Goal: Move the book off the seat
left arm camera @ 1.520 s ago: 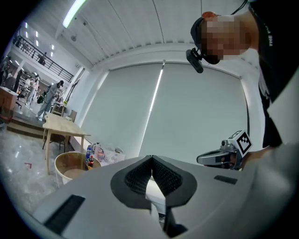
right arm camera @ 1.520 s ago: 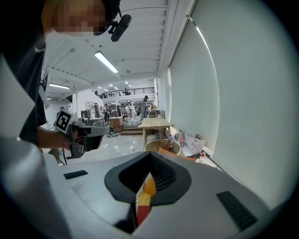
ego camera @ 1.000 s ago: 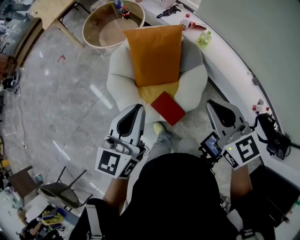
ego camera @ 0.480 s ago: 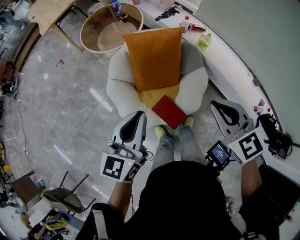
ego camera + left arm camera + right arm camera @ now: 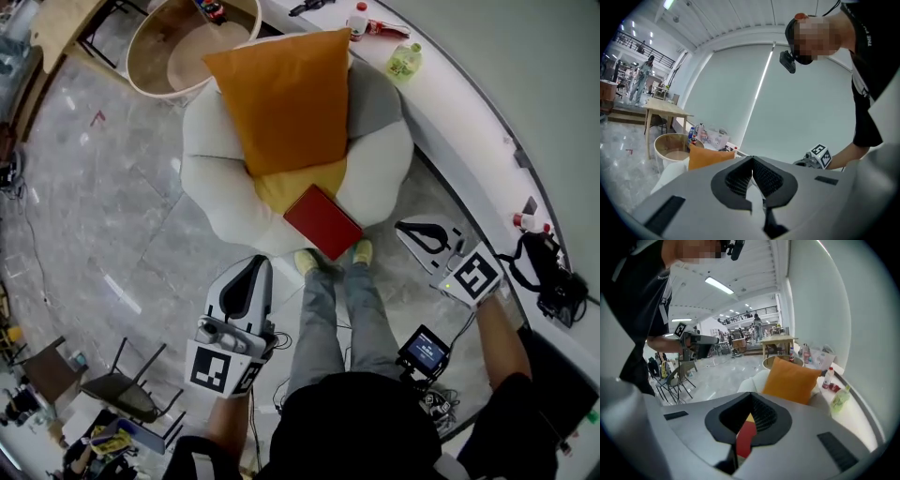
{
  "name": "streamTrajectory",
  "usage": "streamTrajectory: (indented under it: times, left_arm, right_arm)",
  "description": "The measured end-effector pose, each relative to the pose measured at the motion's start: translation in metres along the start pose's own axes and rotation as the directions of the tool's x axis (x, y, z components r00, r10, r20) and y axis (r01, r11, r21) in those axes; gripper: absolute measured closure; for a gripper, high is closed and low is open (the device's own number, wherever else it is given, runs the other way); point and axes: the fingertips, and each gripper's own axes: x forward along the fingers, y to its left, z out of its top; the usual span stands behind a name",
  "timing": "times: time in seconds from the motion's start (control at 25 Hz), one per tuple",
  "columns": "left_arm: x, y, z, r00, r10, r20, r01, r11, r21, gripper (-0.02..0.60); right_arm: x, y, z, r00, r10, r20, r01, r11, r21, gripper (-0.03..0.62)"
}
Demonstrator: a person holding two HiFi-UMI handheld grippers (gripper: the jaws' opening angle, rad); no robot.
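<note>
A red book (image 5: 322, 221) lies on the front edge of a white puffy seat (image 5: 211, 178), partly on its yellow cushion (image 5: 298, 184). An orange pillow (image 5: 281, 98) leans against the backrest behind it. My left gripper (image 5: 260, 260) hovers over the floor just below and left of the book, jaws shut and empty; in the left gripper view its tips (image 5: 752, 159) meet. My right gripper (image 5: 401, 228) hangs to the right of the book, shut on nothing. Through the right gripper (image 5: 751, 395) jaws I see the red book (image 5: 746, 437) and the orange pillow (image 5: 791, 379).
A round wooden table (image 5: 178, 47) stands behind the seat. A white ledge (image 5: 469, 131) curves along the wall at right, carrying bottles (image 5: 406, 61). The person's feet (image 5: 309, 262) touch the seat's front. A folding chair (image 5: 122, 389) stands at lower left, and a black bag (image 5: 553, 281) at right.
The person has stepped closer to the seat, which now looks larger. My right gripper swung left toward the book. My left gripper sits lower in the head view.
</note>
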Motion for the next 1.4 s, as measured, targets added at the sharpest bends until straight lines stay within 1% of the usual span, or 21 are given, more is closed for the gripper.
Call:
streamTrajectory:
  times: [0.08, 0.12, 0.2, 0.28, 0.32, 0.36, 0.4, 0.44, 0.48, 0.56, 0.68, 0.76, 0.84, 0.96, 1.08, 1.12, 1.24, 1.4]
  left_arm:
    - [0.017, -0.003, -0.023, 1.0, 0.005, -0.014, -0.006, 1.0, -0.022, 0.569]
    - [0.024, -0.005, -0.038, 1.0, 0.007, -0.026, -0.008, 1.0, -0.028, 0.569]
    - [0.035, -0.007, -0.075, 0.998, 0.01, -0.061, -0.011, 1.0, -0.023, 0.569]
    - [0.05, -0.009, -0.11, 0.995, 0.001, -0.1, -0.003, 1.0, -0.021, 0.569]
    - [0.058, -0.011, -0.125, 0.993, -0.007, -0.117, 0.004, 1.0, -0.021, 0.569]
    - [0.065, -0.012, -0.138, 0.991, -0.013, -0.131, 0.01, 1.0, -0.022, 0.569]
    - [0.071, -0.014, -0.151, 0.99, -0.019, -0.143, 0.015, 1.0, -0.024, 0.569]
    - [0.076, -0.015, -0.163, 0.988, -0.025, -0.153, 0.021, 0.999, -0.026, 0.569]
    - [0.081, -0.016, -0.175, 0.986, -0.032, -0.162, 0.028, 0.999, -0.027, 0.569]
    - [0.087, -0.016, -0.198, 0.984, -0.04, -0.175, 0.037, 0.999, -0.019, 0.569]
    - [0.096, -0.007, -0.233, 0.981, -0.035, -0.192, 0.037, 0.999, 0.008, 0.569]
    - [0.101, -0.003, -0.26, 0.974, -0.033, -0.225, 0.037, 0.999, 0.016, 0.569]
    - [0.108, -0.001, -0.281, 0.97, -0.035, -0.239, 0.042, 0.999, 0.024, 0.569]
    - [0.118, 0.005, -0.309, 0.969, -0.044, -0.241, 0.055, 0.998, 0.039, 0.568]
    - [0.123, 0.014, -0.34, 0.971, -0.041, -0.238, 0.052, 0.998, 0.042, 0.569]
    - [0.124, 0.017, -0.35, 0.971, -0.039, -0.238, 0.05, 0.998, 0.04, 0.569]
    - [0.126, 0.026, -0.377, 0.966, -0.04, -0.255, 0.053, 0.998, 0.045, 0.569]
    - [0.13, 0.032, -0.398, 0.963, -0.037, -0.268, 0.047, 0.998, 0.031, 0.568]
  right_arm:
    - [0.012, -0.003, -0.051, 0.999, 0.053, -0.011, -0.051, 0.994, 0.101, 0.582]
    - [0.019, -0.004, -0.075, 0.998, 0.067, -0.018, -0.063, 0.988, 0.143, 0.582]
    - [0.035, -0.01, -0.125, 0.998, 0.056, -0.028, -0.049, 0.975, 0.215, 0.582]
    - [0.051, -0.02, -0.175, 0.999, 0.018, -0.029, -0.008, 0.949, 0.314, 0.582]
    - [0.06, -0.025, -0.199, 1.0, 0.001, -0.022, 0.007, 0.927, 0.375, 0.581]
    - [0.069, -0.03, -0.224, 1.0, -0.011, -0.012, 0.015, 0.898, 0.44, 0.576]
    - [0.078, -0.035, -0.248, 1.0, -0.021, -0.002, 0.019, 0.862, 0.507, 0.557]
    - [0.087, -0.038, -0.273, 1.0, -0.029, 0.005, 0.021, 0.823, 0.568, 0.493]
    - [0.096, -0.04, -0.298, 0.999, -0.034, 0.005, 0.024, 0.785, 0.619, 0.454]
    - [0.113, -0.036, -0.348, 0.999, -0.043, -0.013, 0.04, 0.726, 0.687, 0.415]
    - [0.139, -0.031, -0.41, 0.998, -0.056, -0.043, 0.069, 0.648, 0.759, 0.372]
    - [0.154, -0.026, -0.44, 0.998, -0.063, -0.031, 0.062, 0.586, 0.808, 0.351]
    - [0.17, -0.018, -0.467, 0.998, -0.062, -0.01, 0.042, 0.54, 0.841, 0.331]
    - [0.195, -0.01, -0.51, 0.998, -0.054, -0.011, 0.036, 0.494, 0.869, 0.315]
    - [0.216, -0.008, -0.55, 0.999, -0.04, -0.003, 0.02, 0.432, 0.902, 0.297]
    - [0.224, -0.005, -0.559, 1.0, -0.03, 0.005, 0.008, 0.421, 0.907, 0.291]
    - [0.244, 0.007, -0.577, 0.998, -0.014, 0.054, -0.044, 0.394, 0.918, 0.281]
    - [0.262, 0.012, -0.582, 0.984, -0.024, 0.179, -0.161, 0.335, 0.929, 0.269]
